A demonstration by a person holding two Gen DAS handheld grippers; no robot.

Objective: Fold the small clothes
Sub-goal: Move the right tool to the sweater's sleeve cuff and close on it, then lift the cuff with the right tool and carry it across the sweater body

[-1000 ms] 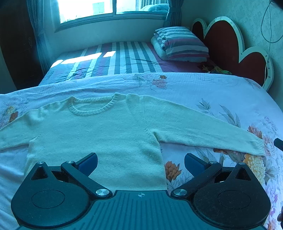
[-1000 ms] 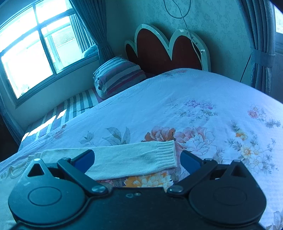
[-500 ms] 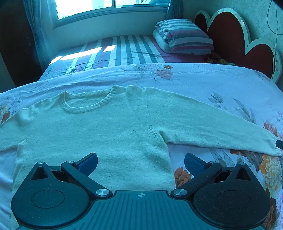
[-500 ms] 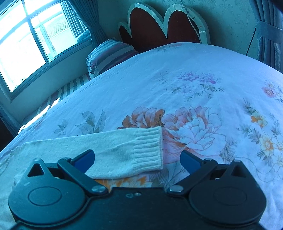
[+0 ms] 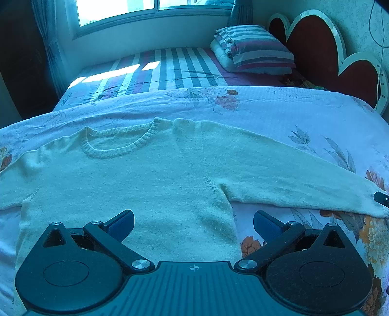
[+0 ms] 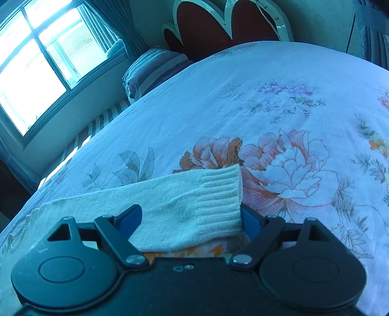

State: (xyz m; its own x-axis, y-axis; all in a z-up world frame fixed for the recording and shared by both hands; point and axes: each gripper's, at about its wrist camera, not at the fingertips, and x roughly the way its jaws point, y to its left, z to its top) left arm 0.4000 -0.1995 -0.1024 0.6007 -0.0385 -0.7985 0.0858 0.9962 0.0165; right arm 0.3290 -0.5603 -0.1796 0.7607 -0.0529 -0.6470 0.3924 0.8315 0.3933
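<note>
Now closing right tool [image 6: 190, 214] around ribbed cuff [image 6: 218, 197] at lower centre, pads not yet pinching; sleeve running leftward toward sweater [image 5: 126, 184] spread on bed [image 5: 279, 109]; left tool [image 5: 193, 224] gaping wide, empty, hovering over hem.

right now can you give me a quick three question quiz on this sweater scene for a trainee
1. True or false: the sweater lies spread flat on the floral bedspread with its neckline toward the window.
2. Which part of the sweater sits between the right gripper fingers? A) collar B) ribbed sleeve cuff C) bottom hem
3. Fill in: the left gripper hangs over the sweater's body with its fingers ____.

Key: 1 true; 2 B (the jaws are closing on it); 3 open, gripping nothing.
</note>
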